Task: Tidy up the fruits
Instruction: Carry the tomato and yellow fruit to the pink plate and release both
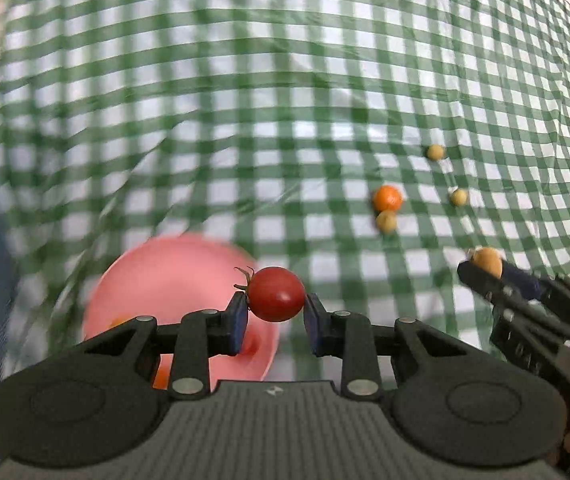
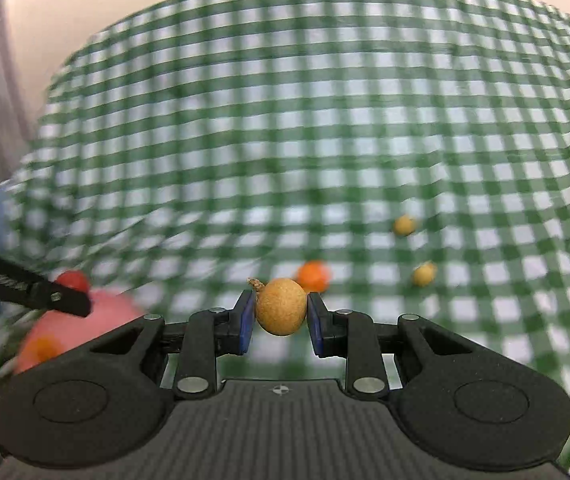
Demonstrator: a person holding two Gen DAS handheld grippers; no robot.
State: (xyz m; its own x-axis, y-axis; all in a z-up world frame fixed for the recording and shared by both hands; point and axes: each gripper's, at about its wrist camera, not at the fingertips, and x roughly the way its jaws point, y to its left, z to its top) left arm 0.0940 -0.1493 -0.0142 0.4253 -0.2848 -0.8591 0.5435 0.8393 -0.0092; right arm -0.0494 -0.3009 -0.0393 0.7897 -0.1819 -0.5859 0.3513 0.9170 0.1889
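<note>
Green-and-white checked tablecloth (image 1: 245, 120) across the whole frame. Pink bowl (image 1: 173, 280) lower left. Left gripper (image 1: 276, 312) bottom centre, pinching a red cherry tomato (image 1: 276, 294). Right gripper (image 2: 281, 320) pinching a tan longan (image 2: 281, 306). Small orange fruit (image 1: 387, 197) mid-right, loose longans (image 1: 435, 152) nearby.

Bright, even lighting. Checked tablecloth (image 1: 245, 120) and pink bowl (image 1: 157, 280) motion-blurred; held fruit sharp. Fisheye bends edges; corners vignetted.
</note>
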